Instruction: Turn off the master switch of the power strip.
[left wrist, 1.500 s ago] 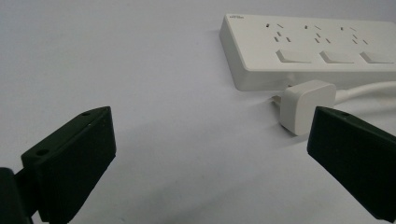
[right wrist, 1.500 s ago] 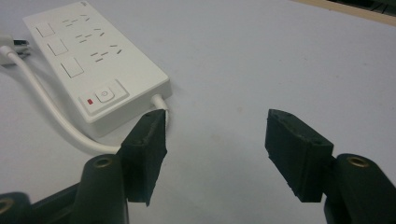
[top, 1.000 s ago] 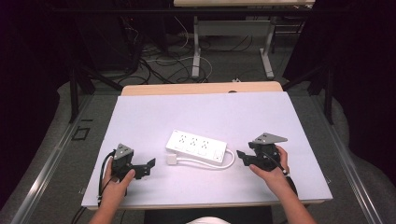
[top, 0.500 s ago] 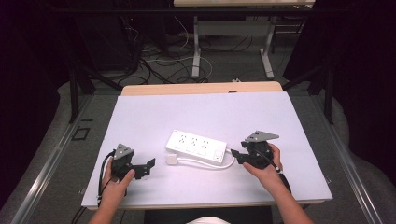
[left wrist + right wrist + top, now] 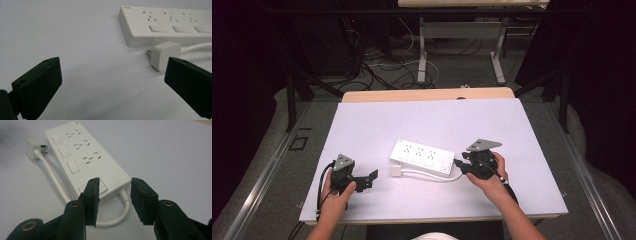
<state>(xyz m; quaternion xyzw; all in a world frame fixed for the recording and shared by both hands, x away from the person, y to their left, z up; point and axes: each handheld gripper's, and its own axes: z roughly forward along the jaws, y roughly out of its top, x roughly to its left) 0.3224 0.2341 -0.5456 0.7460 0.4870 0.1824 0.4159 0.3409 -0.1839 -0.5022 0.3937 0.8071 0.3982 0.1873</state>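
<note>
On power strip (image 5: pixel 172 22): illegible embossed mark.

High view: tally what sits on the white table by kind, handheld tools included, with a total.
White plastic power strip with its attached cord and plug: 1
Black handheld claw, one left and one right, both open: 2
Total: 3

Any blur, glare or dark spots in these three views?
High view: table evenly lit, surroundings nearly black, image soft. Left gripper view: strip and plug fairly sharp, with soft shadows beneath them. Right gripper view: strip sharp, top-left corner blurred and dark. No glare.
</note>
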